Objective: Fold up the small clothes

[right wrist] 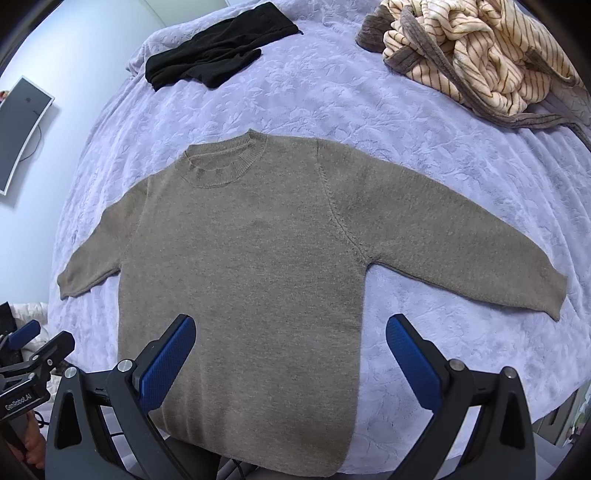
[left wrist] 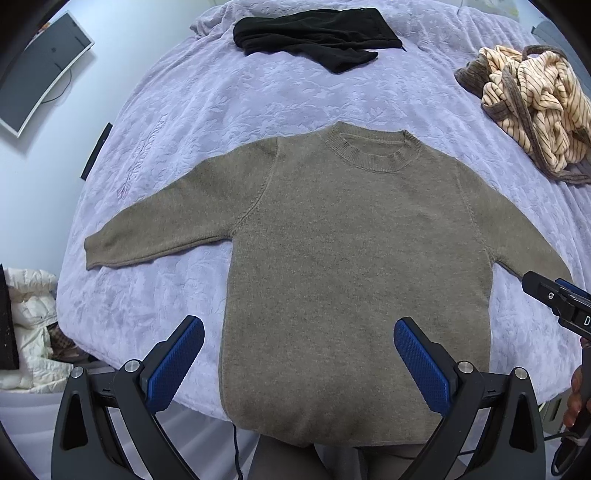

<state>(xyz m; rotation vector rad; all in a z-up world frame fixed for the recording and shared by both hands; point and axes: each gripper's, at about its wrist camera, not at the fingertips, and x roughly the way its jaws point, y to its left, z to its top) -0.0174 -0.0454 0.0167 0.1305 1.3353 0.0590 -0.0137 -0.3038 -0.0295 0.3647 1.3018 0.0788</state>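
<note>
One sweater (left wrist: 354, 266), two open claws (left wrist: 299, 354) (right wrist: 290, 350)

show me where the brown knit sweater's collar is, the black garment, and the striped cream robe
Brown knit sweater (left wrist: 371, 153), left wrist view, on its ribbed collar.
Black folded garment (left wrist: 314, 35), left wrist view, on its middle.
Crumpled cream striped robe (right wrist: 476, 55), right wrist view, on its bunched middle.
</note>
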